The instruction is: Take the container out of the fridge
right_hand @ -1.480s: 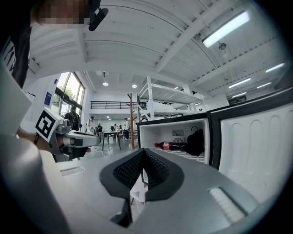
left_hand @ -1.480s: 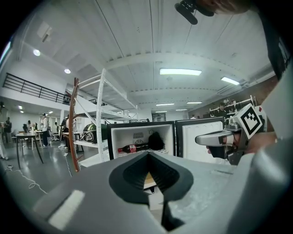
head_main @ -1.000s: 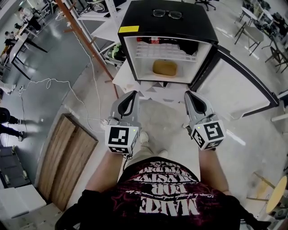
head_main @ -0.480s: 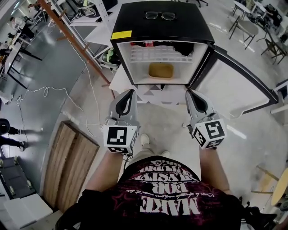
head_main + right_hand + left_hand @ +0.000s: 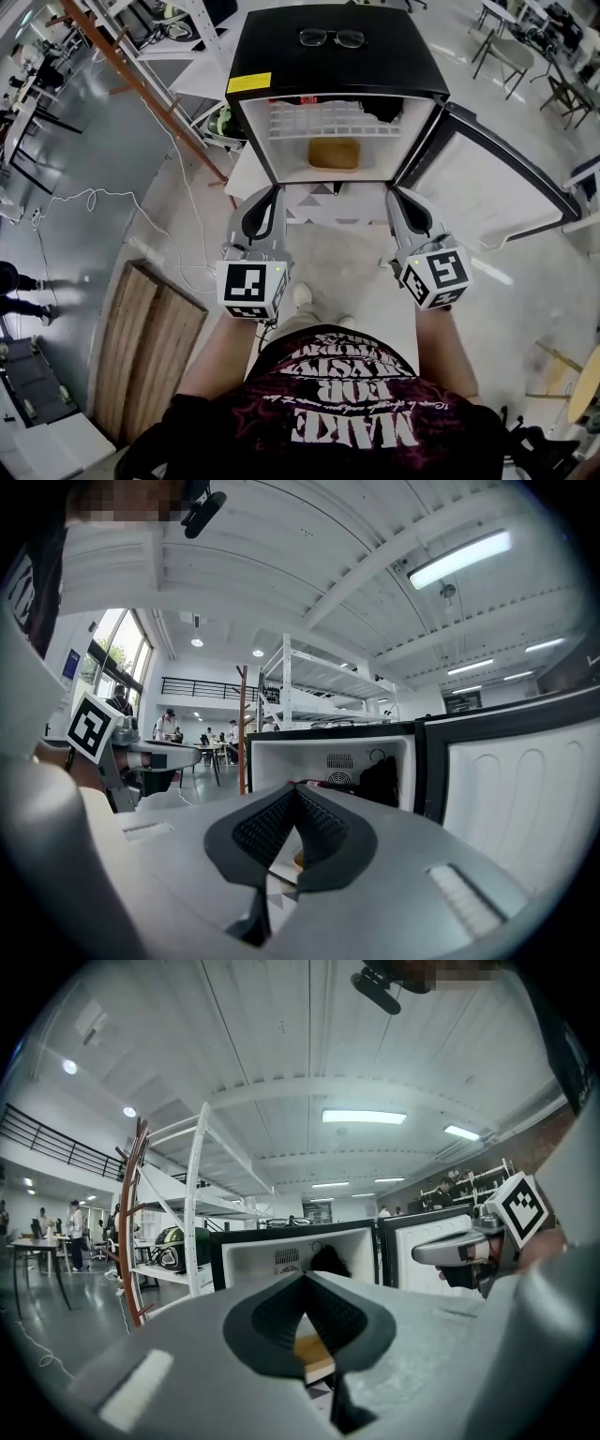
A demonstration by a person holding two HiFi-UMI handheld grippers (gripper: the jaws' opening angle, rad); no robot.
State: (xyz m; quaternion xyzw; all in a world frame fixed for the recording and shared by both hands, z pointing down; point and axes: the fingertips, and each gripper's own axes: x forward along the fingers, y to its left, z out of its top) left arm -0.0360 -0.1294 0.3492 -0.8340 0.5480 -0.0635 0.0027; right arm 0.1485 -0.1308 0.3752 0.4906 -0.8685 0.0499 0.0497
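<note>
Container point(image 5: 334, 154): tan, shallow, sits on the floor of the fridge point(image 5: 337, 66), under the wire shelf point(image 5: 319, 119), roughly centred. Nothing touches it. In the left gripper view a tan sliver of it shows low behind the gripper's pads.

Fridge: small, black outside, white inside. Door point(image 5: 487, 183) swung wide open to the right, white inner liner facing up. Dark object point(image 5: 382, 108) at the upper right of the interior, can't tell what it is. Yellow sticker point(image 5: 247, 82) on the top front edge, left side. Pair of glasses point(image 5: 331, 37) lies on the fridge top.

Left gripper point(image 5: 266, 197): held in front of the fridge opening, left of centre, outside the cabinet, aimed at it. Jaws together, tips meeting, nothing clamped; its own view shows the pads closed in a point point(image 5: 305, 1274).

Right gripper point(image 5: 398, 197): level with the left one, right of centre, just before the door hinge side, also outside the fridge and well apart from the container. Jaws together at the tips point(image 5: 295, 787), holding nothing.

Each gripper is visible in the other's view, off to the side with its marker cube.

Surroundings: wooden board point(image 5: 150, 333) flat on the floor to the person's left, white cable point(image 5: 103, 202) trailing across the floor beyond it.
</note>
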